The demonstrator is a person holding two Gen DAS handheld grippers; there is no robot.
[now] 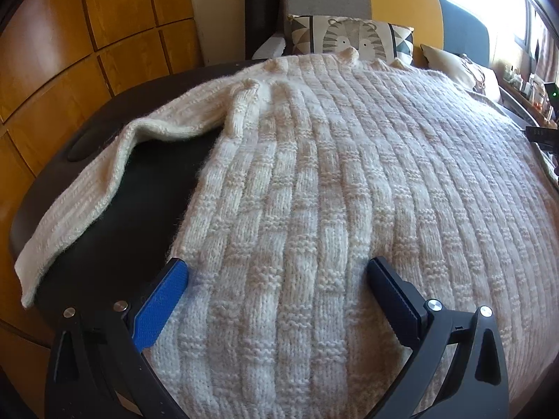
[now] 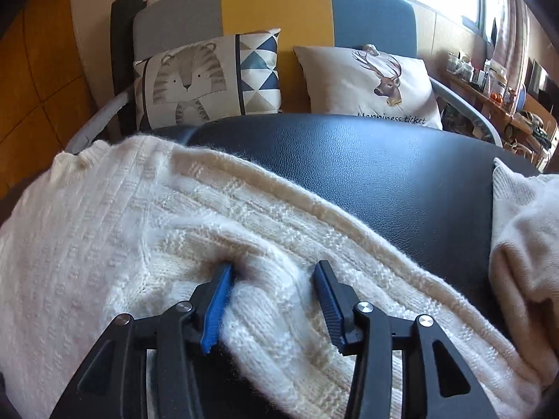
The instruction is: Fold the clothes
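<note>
A: Where does the sweater (image 1: 314, 181) lie, and which way does it run?

B: In the left wrist view it is spread flat over the dark table (image 1: 115, 216). Its long axis runs from the bottom of the frame up to the top centre, where its far edge ends just before the tiger cushion (image 1: 353, 36). The knitted ribs follow the same line.

A: And the sleeve?

B: One sleeve (image 1: 80, 195) leaves the body at upper centre, bends, and slants down to the lower left, its cuff near the table's left rim. A dark wedge of bare table shows between sleeve and body.

A: The claws?

B: The left gripper (image 1: 277, 279) is spread wide over the body's near end, pinching nothing. The right gripper (image 2: 274, 279) stands half spread with a thick fold of the knit (image 2: 269, 300) between its fingers; the left pad presses the wool, but whether both pads clamp it I cannot tell.

A: Free room?

B: In the right wrist view, bare leather fills the upper right of the tabletop (image 2: 367, 167), past the sweater's fuzzy edge that runs diagonally from upper left to lower right. Another pale garment (image 2: 524, 237) sits at the right edge. A deer cushion (image 2: 370, 83) leans behind the table.
</note>
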